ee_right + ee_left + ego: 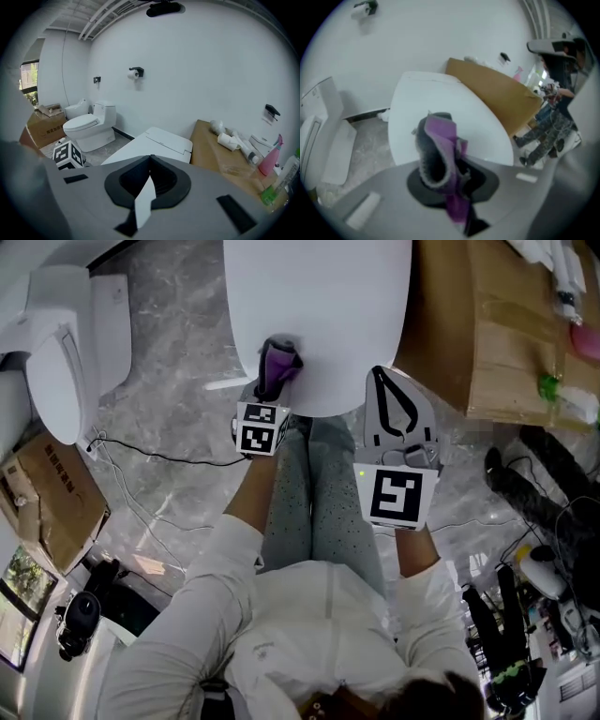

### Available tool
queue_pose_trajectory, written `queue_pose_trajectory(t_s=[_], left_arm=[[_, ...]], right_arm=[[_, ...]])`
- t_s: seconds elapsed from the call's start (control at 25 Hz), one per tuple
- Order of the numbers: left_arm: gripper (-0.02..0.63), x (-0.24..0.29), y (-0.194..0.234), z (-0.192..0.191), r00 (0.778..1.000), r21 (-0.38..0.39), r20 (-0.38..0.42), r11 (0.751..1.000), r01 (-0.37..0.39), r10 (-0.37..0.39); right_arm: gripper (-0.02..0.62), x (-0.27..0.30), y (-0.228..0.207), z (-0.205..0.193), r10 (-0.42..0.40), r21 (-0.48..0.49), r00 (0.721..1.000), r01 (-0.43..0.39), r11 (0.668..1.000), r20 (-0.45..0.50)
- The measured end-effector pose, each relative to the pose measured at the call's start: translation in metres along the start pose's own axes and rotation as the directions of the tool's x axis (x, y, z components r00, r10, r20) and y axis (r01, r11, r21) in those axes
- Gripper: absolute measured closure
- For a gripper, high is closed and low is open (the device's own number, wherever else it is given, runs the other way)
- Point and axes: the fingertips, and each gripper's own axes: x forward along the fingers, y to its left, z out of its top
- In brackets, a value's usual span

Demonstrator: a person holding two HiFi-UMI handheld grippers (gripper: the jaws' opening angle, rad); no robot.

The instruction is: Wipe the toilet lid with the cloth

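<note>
The left gripper [275,381] has its jaws clamped on a bunched purple and grey fleece cloth [438,150]. The wad fills the space between the fingers and stands out past their tips, which are buried in the fabric. This leaves a padded face foremost, judged to be so that only cloth meets the surface. The gripper points steeply down at the rounded near edge of the white oval toilet lid [319,315], towards that edge's left side. The cloth lies over the rim there. Whether it presses on the lid or sits just clear of it cannot be settled from either view. The lid is closed and flat, and nothing lies on it across its middle or towards its far edge. The wipe is judged to be at or near its start along the near edge. The right gripper [149,161] has its jaws fully together with nothing between them. It is held near the right side of the same near edge, apart from the cloth. It is judged to be idle and kept out of the wiping path. A brown cardboard box [487,343] stands just beside the lid's right edge and limits room on that side. A second white toilet [56,352] stands well apart on the grey marble floor [169,409].
</note>
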Motion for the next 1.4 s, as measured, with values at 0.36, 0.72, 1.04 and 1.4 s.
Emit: queue_pose_trajectory(t_s=[0.36, 0.72, 1.04, 1.4], left_arm=[[0.557, 0.015, -0.095, -0.014, 0.990, 0.081, 0.006, 0.987, 0.137, -0.138], [0.557, 0.024, -0.139, -0.003, 0.965, 0.065, -0.031, 0.963, 0.260, -0.259], [0.557, -0.024, -0.122, 0.060, 0.969, 0.079, 0.096, 0.973, 0.219, -0.226], [0.557, -0.094, -0.102, 0.149, 0.947, 0.094, 0.257, 0.980, 0.176, -0.195]], right_arm=[[0.580, -0.045, 0.021, -0.025, -0.063, 0.008, 0.996, 0.064, 0.998, -0.060], [0.580, -0.071, 0.012, -0.040, -0.121, 0.036, 0.989, 0.125, 0.992, -0.087], [0.581, -0.057, 0.016, -0.022, -0.078, 0.056, 0.994, 0.082, 0.995, -0.070], [0.581, -0.041, 0.007, 0.033, -0.058, 0.043, 0.998, 0.059, 0.997, -0.027]])
